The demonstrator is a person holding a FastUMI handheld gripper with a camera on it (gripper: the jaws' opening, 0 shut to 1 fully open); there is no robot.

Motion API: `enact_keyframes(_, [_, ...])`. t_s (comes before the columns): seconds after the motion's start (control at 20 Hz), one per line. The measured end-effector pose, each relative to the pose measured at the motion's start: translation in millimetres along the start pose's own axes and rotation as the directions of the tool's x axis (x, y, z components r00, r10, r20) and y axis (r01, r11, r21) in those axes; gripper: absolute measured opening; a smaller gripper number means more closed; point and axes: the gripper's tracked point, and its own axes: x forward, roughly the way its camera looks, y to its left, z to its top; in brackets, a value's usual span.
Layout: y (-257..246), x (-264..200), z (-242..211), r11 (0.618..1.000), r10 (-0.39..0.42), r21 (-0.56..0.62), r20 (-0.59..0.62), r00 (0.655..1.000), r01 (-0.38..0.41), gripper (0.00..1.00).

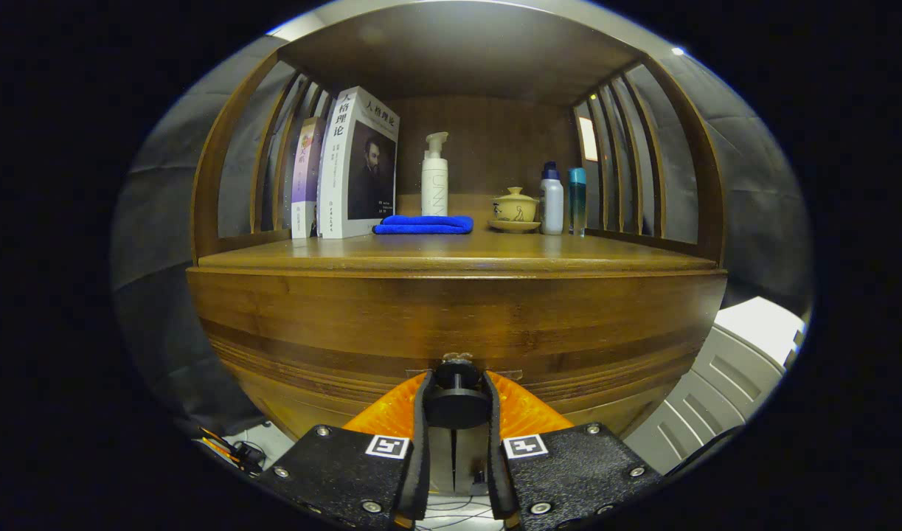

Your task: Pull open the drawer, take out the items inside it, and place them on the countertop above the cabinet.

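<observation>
Right at the near end of the gripper view, my gripper (456, 402) has its two fingers (420, 435) closed narrow around the black knob (456, 404) on the drawer front (451, 324). Both pads look pressed against the knob's round head, one on each side, so I'd call that a firm hold on it. From what I can see the drawer sits flush with the wooden cabinet (222, 221), so nothing inside it is visible.

Above the drawer is the desk (451, 254), basically the countertop of the cabinet, with a shelf nook behind it. Far left there are two books standing upright: a big white book (356, 166) and a thinner purple book (304, 177) just to its left, touching it. A folded blue cloth (423, 224) lies flat near the middle, just right of the white book. Behind the cloth stands a white pump bottle (434, 177). Further right there's a yellow lidded cup (515, 205) on a saucer, then a white bottle with a blue cap (551, 199) and a teal bottle (577, 199) right beside each other at the far right.

Off to the near right of the cabinet sits some white plastic thing (723, 383), can't tell what.
</observation>
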Motion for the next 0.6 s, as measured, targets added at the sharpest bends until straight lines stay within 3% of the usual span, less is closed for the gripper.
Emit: enact_keyframes(0.6, [-2, -64, -16, 1.0, 0.013, -0.001, -0.025, 1.0, -0.013, 0.33])
